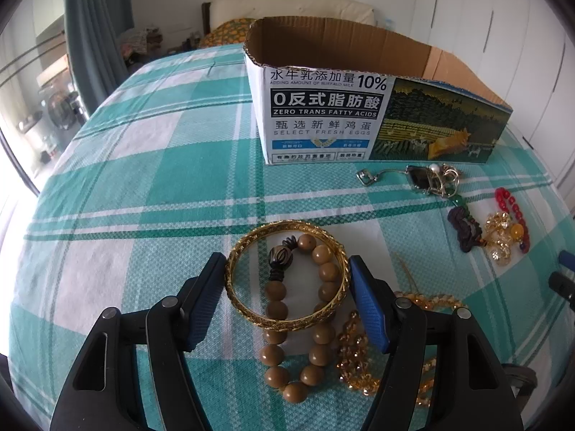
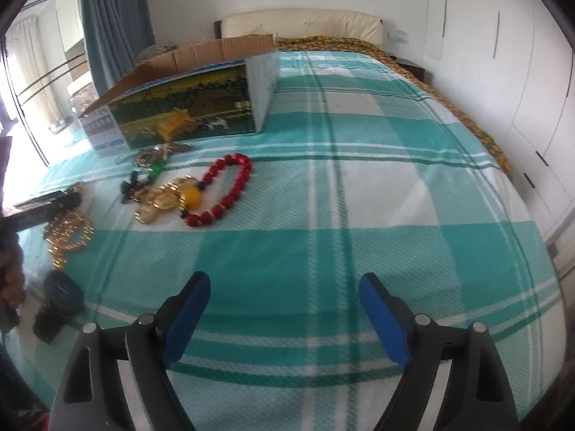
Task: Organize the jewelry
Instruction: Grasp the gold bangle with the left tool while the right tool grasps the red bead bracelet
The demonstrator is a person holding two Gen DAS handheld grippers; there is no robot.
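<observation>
The open cardboard box [image 1: 323, 115] shows only bare walls inside. The left gripper [image 1: 287, 280] pinches the gold bangle [image 1: 287, 273] lying over a wooden bead bracelet [image 1: 316, 323]. Only the right view shows the right gripper [image 2: 285, 305], released over the bedspread [image 2: 359, 197].

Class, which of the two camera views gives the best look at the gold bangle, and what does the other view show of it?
The left wrist view. There the gold bangle lies whole and sharp between the blue pads of the left hand-held gripper, overlapping the brown bead bracelet. In the right wrist view I cannot make it out.
</observation>
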